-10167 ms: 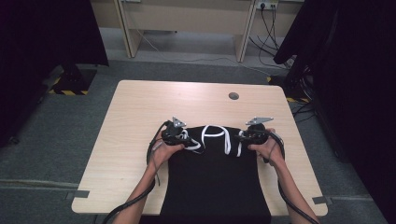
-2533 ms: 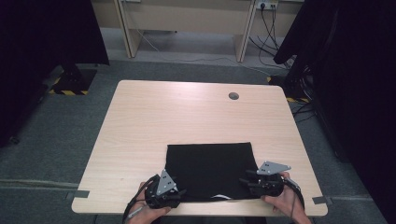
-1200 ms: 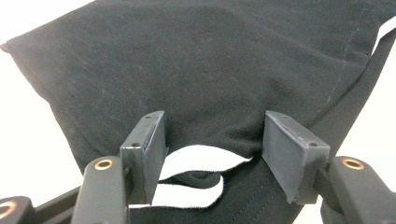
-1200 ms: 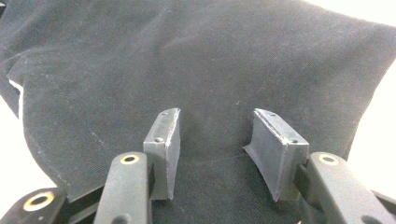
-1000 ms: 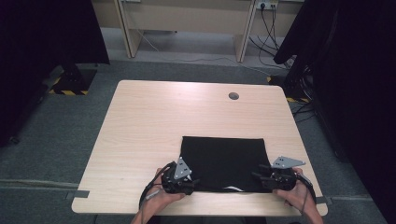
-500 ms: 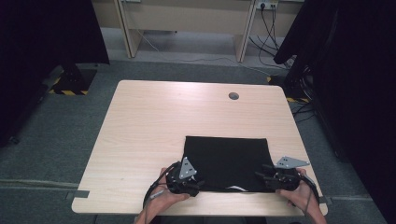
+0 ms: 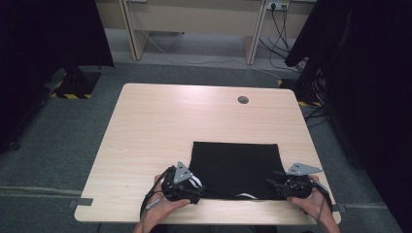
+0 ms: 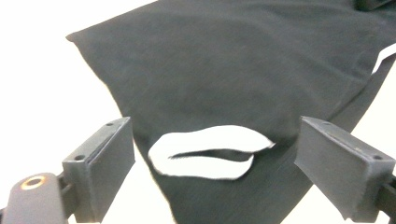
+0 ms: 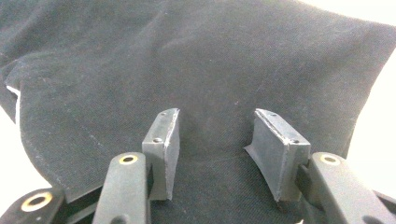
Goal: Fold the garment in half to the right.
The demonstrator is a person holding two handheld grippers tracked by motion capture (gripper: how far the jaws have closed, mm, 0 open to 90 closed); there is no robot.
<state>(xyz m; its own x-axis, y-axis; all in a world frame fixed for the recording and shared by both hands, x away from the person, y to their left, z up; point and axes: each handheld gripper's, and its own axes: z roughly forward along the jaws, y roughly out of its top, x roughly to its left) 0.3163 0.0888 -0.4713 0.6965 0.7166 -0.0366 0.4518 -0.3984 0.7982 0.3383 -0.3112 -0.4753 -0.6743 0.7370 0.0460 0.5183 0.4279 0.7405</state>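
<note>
Seen from the high view: a folded black garment (image 7: pixel 236 169) lying flat on the near right part of the wooden table (image 7: pixel 160 126), its near edge close to the table's front edge. At the near left corner of the garment, the left gripper (image 7: pixel 193 186), held low over the table in the left hand (image 7: pixel 163 204), forearm coming in from the bottom edge, jaws pointing right toward the cloth. At the near right corner, the right gripper (image 7: pixel 273 180), held in the right hand (image 7: pixel 308 201), jaws pointing left and a little forward onto the cloth. Both hands close to the front edge, well apart from each other, the garment between them.

In the left gripper view: jaws spread wide, nothing between the pads, a white printed mark (image 8: pixel 208 151) on the black cloth lying under the gap. Left gripper (image 8: pixel 212 168) not gripping anything.

In the right gripper view: right gripper (image 9: pixel 215 144) with jaws partly apart, a clear gap between the two pads, black cloth (image 9: pixel 187 65) spread beneath and beyond them. Not pinching any fold as far as visible. A thin white edge (image 9: pixel 14 100) showing at the left border of the cloth.
</note>
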